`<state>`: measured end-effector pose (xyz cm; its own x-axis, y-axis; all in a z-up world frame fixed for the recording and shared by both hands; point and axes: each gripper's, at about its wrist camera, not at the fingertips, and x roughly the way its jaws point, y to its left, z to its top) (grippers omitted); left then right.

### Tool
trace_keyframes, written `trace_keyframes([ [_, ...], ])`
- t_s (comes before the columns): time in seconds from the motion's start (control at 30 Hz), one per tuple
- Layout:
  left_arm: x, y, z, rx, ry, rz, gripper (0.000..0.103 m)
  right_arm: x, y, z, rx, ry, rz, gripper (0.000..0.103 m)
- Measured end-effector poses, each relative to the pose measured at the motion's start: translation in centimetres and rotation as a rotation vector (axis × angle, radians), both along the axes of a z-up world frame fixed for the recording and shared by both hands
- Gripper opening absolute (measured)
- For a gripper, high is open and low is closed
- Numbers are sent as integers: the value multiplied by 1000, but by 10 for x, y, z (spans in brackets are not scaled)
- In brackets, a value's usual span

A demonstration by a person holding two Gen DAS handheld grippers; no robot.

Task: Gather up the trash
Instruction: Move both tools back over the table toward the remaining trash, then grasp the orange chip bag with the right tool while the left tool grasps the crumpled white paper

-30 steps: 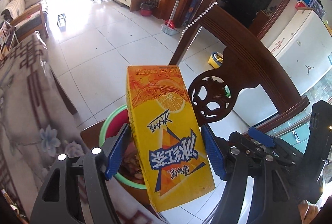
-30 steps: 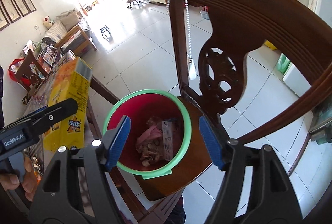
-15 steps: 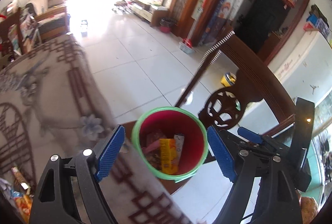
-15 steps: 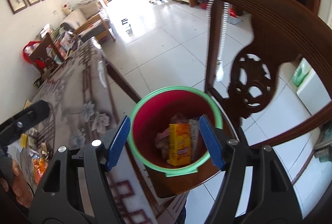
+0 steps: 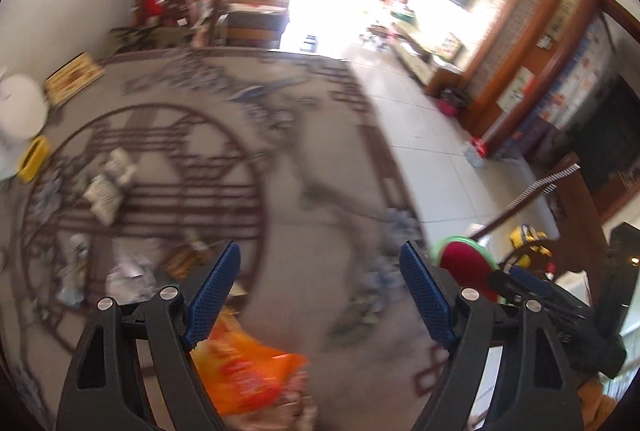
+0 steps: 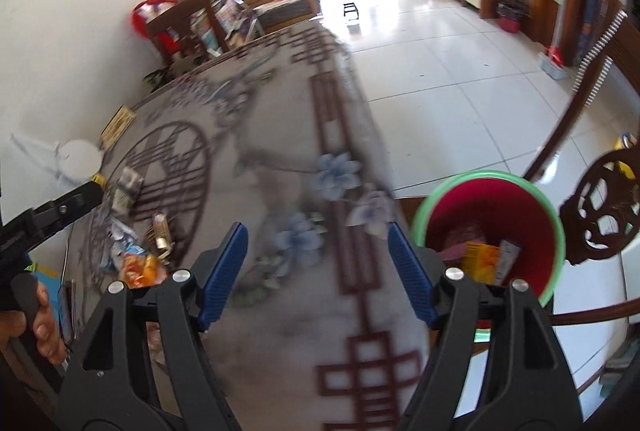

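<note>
Having dropped the yellow drink carton [image 6: 482,263] into the bin [image 6: 486,178], we swung both empty grippers, left gripper [image 5: 320,295] wide and right gripper [image 6: 318,271] opening, toward the orange wrapper [image 5: 248,371] beside it on the table [image 5: 312,191].

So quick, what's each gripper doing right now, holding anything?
Left gripper: open, nothing between its pads.
Right gripper: jaws opening, empty.

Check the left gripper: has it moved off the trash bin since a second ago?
Yes. The left gripper was over the red bin holding a drink carton; now the bin sits right of its empty, open jaws, which face the table and its litter.
</note>
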<state>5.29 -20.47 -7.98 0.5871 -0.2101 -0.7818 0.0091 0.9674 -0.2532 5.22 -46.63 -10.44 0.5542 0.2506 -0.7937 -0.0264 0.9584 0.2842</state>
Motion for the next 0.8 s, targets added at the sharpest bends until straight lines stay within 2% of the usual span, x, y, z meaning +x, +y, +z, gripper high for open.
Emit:
trace_keyframes([
  [0.13, -5, 65, -24, 33, 44, 130, 78, 2, 46, 3, 0, 4, 67, 72],
  [0.23, -3, 111, -56, 51, 139, 219, 78, 2, 73, 6, -9, 4, 104, 72],
  [0.3, -2, 130, -74, 13, 203, 237, 78, -1, 92, 9, -17, 1, 129, 72],
  [0.47, 5, 143, -107, 14, 258, 209, 78, -6, 132, 13, -36, 6, 163, 73],
  [0.67, 20, 142, -129, 9, 296, 144, 77, -14, 164, 12, -61, 30, 179, 74],
  [0.8, 22, 146, -140, -35, 335, 142, 75, -20, 173, 10, -65, 46, 165, 76],
])
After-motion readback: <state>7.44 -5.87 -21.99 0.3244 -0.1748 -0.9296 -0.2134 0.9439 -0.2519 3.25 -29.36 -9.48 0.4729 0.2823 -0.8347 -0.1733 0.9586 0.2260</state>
